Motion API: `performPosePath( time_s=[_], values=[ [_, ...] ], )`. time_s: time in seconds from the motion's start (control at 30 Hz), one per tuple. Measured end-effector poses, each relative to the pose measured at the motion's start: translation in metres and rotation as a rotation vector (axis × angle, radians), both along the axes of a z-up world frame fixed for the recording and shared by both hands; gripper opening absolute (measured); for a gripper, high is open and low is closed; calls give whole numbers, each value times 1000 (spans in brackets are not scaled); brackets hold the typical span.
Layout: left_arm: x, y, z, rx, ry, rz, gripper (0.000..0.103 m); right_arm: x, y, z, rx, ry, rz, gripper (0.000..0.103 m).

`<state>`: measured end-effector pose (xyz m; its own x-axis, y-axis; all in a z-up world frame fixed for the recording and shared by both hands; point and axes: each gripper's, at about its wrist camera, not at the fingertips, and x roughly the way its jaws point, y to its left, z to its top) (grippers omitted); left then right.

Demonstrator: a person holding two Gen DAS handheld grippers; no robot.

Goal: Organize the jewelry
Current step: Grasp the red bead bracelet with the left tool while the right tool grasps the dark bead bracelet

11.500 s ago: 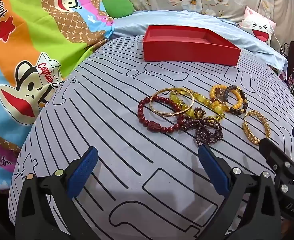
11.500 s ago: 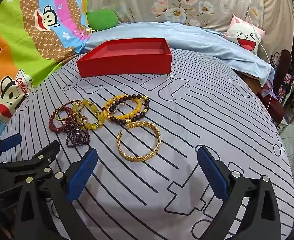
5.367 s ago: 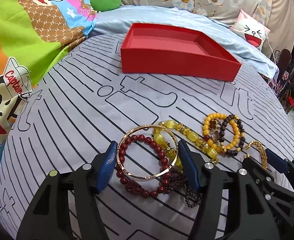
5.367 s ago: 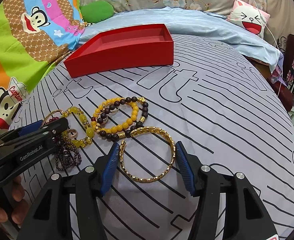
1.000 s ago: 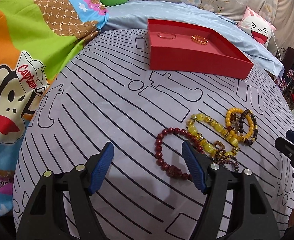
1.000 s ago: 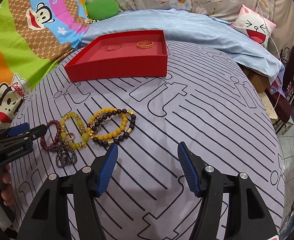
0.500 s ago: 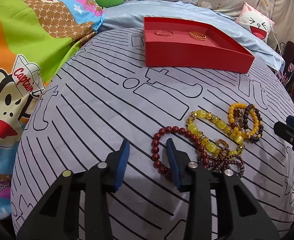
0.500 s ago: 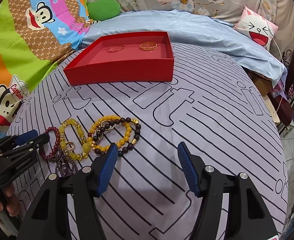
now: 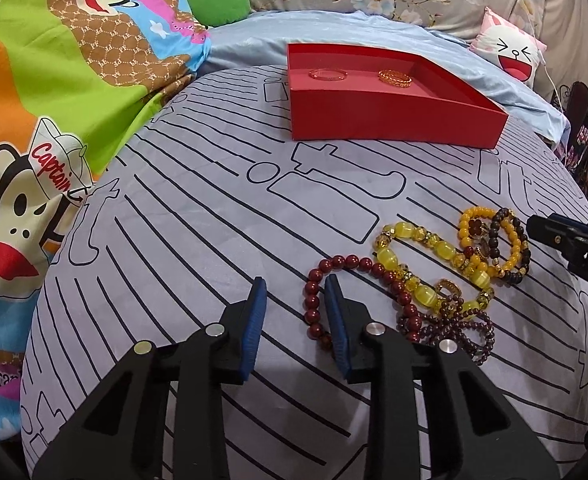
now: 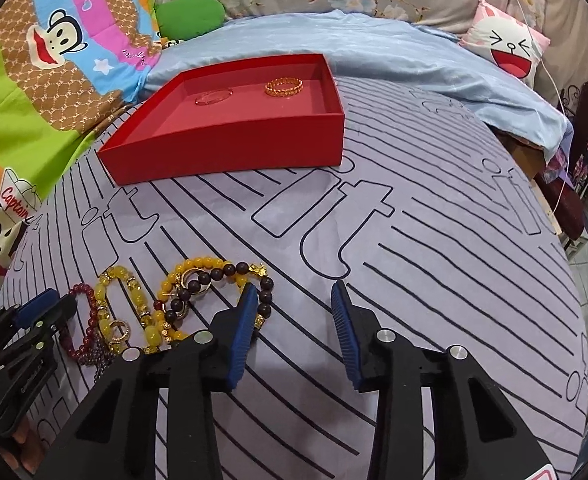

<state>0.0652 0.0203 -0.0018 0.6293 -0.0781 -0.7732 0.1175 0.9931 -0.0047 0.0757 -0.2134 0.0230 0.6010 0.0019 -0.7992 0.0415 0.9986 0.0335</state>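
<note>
1. The left gripper (image 9: 294, 304) is low over the bed, pointing down at the striped grey sheet (image 9: 198, 240). Its blue jaws have just been closing and now stand close together with a small gap. Only bare sheet shows in that gap. The dark red bead bracelet (image 9: 313, 304) curls around the tip of its right finger, and I cannot tell if they touch.
2. The right gripper (image 10: 294, 312) also points down at the sheet. Its jaws have just been closing too, but they are a bit wider apart than the left ones. Nothing is between them. Its left finger sits right beside the brown bead bracelet (image 10: 230, 270), which loops past the fingertip.
3. The bracelets lie flat in one bunch on the sheet, between the two grippers. The red one is a round ring of shiny dark red beads.
4. Next to it is a bracelet of big yellow see-through beads (image 9: 429, 264), which runs slanted across the sheet from upper left to lower right in the left view.
5. A tangle of tiny dark purple beads (image 9: 457, 326) lies on the near side of the yellow one.
6. A ring of orange-yellow beads (image 9: 469, 226) and the brown bead ring lie on top of each other.
7. Farther back sits a shallow red tray (image 9: 389, 120), its long side across the bed.
8. Inside it lie a thin gold bangle (image 10: 214, 97) and a thick braided gold bangle (image 10: 284, 86), side by side and apart.
</note>
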Motion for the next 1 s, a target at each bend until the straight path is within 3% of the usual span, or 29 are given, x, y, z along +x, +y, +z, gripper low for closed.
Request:
performPosePath(
  time_s=[0.43,0.53,0.7,0.8,0.9,0.93,1.0],
  values=[
    [-1,0,0,-5,-1,0,29,-7,4,-13,-46,2,25,30],
    [-1,0,0,-8,-1,0,29,-11,2,-13,-48,-2,25,25],
    [0,1,0,-16,-1,0,29,-14,-1,-12,-41,3,26,9],
    [0,3,-1,-26,-2,-1,29,-19,-3,-11,-33,9,24,7],
    [0,6,0,-39,-3,-3,19,-22,-8,-10,-3,18,17,7],
    [0,6,0,-44,0,-9,9,-23,-11,-8,6,20,14,7],
    [0,8,0,-53,9,-11,8,-27,-15,-5,19,14,8,7]
  ],
)
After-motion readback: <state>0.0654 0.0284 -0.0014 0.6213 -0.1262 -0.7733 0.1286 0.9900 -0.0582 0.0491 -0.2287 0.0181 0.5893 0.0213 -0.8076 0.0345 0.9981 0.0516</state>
